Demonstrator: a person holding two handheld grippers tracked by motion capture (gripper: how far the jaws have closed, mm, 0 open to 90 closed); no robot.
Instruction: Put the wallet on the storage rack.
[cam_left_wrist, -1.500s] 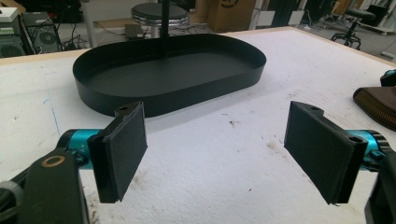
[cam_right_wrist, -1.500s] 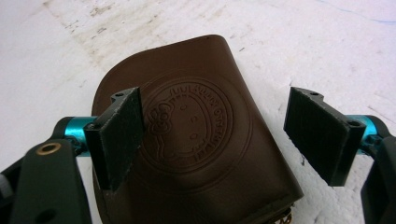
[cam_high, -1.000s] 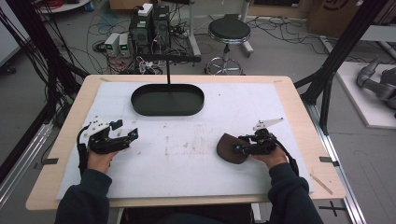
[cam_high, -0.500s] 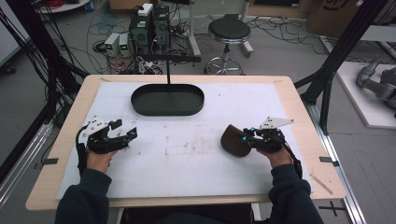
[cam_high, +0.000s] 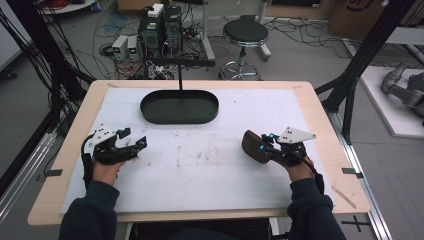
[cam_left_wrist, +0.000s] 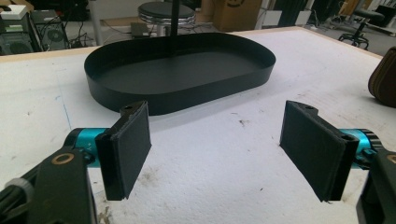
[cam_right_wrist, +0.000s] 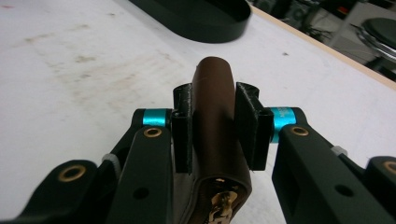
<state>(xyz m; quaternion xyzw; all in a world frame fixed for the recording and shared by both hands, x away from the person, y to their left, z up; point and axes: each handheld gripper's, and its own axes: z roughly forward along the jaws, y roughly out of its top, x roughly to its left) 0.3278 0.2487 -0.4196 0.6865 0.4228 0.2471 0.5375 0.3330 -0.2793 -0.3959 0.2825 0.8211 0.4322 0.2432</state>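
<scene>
Pinching a brown leather pouch (cam_right_wrist: 212, 135) between both pads, the right gripper (cam_high: 263, 148) holds it just above the white table cover (cam_high: 215, 165), right of centre.
Its jaws have just closed on the pouch. The left gripper (cam_left_wrist: 217, 144) rests at the near left, spread and empty, facing the black oval metal tray (cam_left_wrist: 182, 70) at the far centre.

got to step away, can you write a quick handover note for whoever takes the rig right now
Right gripper: jaws shut on the brown pouch, holding it off the white mat at the right side.
Left gripper: jaws open, nothing between them, low over the mat at the left.
Black tray: at the far middle of the table, nothing in it.
Done: pouch gripped and lifted.
Left: probably carry the pouch to the tray and release it there.
</scene>
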